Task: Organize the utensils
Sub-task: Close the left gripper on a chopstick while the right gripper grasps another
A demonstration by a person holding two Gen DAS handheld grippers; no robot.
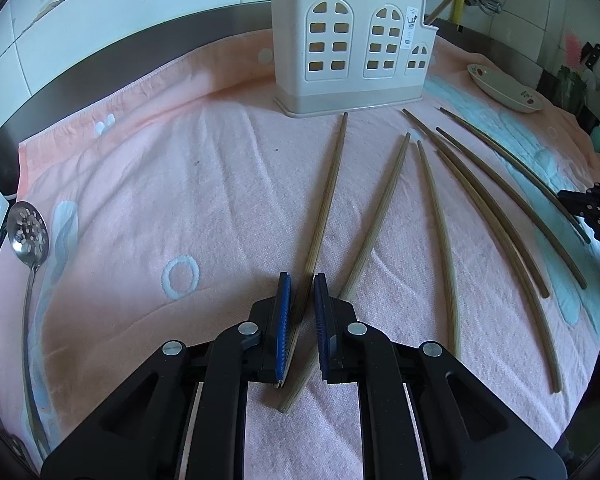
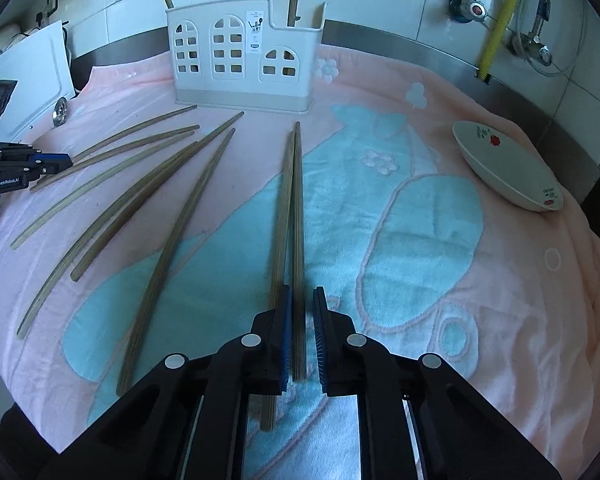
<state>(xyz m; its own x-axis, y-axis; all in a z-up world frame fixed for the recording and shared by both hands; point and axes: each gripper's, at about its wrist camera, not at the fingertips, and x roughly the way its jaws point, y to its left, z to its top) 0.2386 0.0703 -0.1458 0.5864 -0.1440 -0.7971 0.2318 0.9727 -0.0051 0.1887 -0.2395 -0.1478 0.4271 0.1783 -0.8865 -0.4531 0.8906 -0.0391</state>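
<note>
Several wooden chopsticks lie on a pink and blue towel (image 1: 140,184). A white utensil holder (image 1: 348,48) stands at the back, also in the right wrist view (image 2: 240,56), with two chopsticks upright in it. My left gripper (image 1: 300,280) straddles the near end of one chopstick (image 1: 328,196), jaws narrowly apart; a second chopstick (image 1: 380,216) passes under it. My right gripper (image 2: 302,292) straddles one chopstick (image 2: 298,216) of a close pair, jaws narrowly apart; the other (image 2: 282,216) runs under its left finger.
A slotted steel spoon (image 1: 28,236) lies at the towel's left edge. An oval flowered dish (image 2: 504,164) sits at the right, also in the left wrist view (image 1: 504,86). A tiled wall with pipes and a yellow hose (image 2: 500,16) stands behind. A white board (image 2: 24,80) leans at the left.
</note>
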